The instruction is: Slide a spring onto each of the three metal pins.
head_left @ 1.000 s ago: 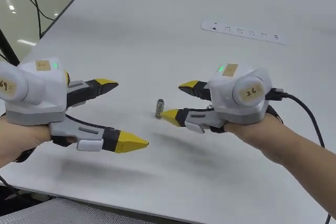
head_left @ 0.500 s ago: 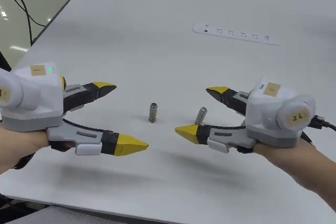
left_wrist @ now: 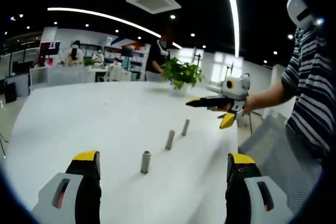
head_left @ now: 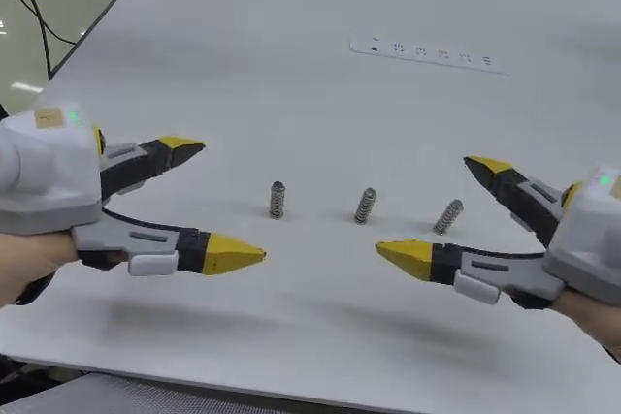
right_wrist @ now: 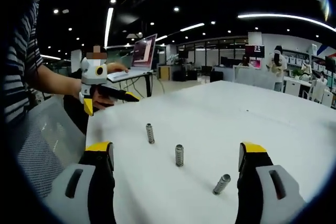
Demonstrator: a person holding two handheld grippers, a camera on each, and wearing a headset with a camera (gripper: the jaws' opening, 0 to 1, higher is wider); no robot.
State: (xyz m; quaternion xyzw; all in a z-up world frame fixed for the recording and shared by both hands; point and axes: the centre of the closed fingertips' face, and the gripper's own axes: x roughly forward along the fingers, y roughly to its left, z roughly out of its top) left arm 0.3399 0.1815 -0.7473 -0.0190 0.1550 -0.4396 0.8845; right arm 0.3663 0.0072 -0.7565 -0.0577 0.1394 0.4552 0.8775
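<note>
Where the springs [head_left: 365, 207] stand: in a row on the table [head_left: 243, 65], between our tongs, the end spring [head_left: 447, 216] leaning.
Left tongs [head_left: 228, 201]: wide, empty.
Right tongs [head_left: 427, 206]: wide, empty.
Risk: we judge a careless sweep of either jaw could topple the leaning one.

- We see the left spring [head_left: 277, 200], a small grey metal coil, standing upright on the white table [head_left: 243, 65].
- The middle spring [head_left: 365, 206] stands apart from it and leans slightly.
- We find the right spring [head_left: 447, 216] plainly tilted, ending the row.
</note>
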